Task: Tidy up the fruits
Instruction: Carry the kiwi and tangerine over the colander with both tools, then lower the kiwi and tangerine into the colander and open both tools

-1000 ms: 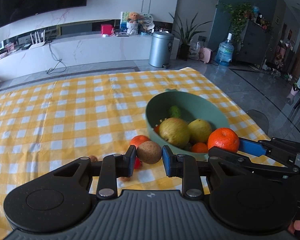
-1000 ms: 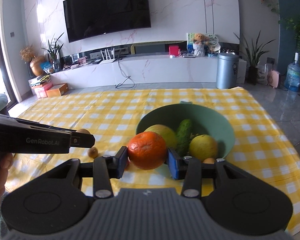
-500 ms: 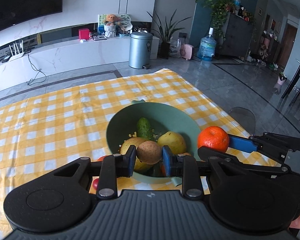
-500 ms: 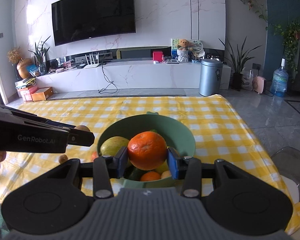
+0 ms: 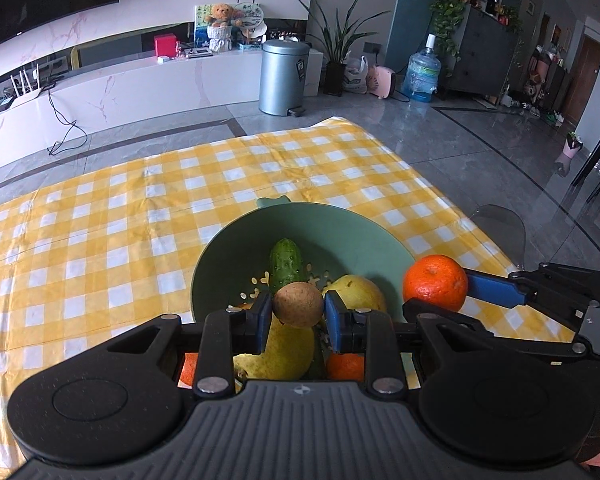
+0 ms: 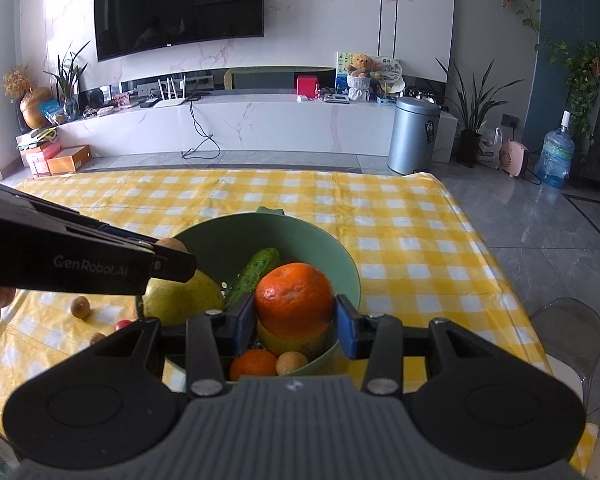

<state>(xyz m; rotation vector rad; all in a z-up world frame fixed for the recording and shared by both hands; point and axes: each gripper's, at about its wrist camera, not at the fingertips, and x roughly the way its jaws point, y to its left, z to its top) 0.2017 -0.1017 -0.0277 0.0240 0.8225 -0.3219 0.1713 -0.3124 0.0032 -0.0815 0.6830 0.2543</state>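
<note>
Green bowl (image 5: 260,240) lay directly beneath both my grippers. Left gripper (image 5: 296,316) clenched on brown kiwi (image 5: 298,304) — over bowl's near-left side. Right gripper (image 6: 295,316) clenched on orange (image 6: 294,300) — over bowl's centre, above pear (image 6: 184,300) and cucumber (image 6: 256,270). Drop path straight down for each.

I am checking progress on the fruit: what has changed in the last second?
Both grippers have come over the green plastic bowl. The left gripper still clamps the small brown round fruit; the right gripper still clamps the round orange. Nothing was let go. The bowl's contents stayed.
</note>
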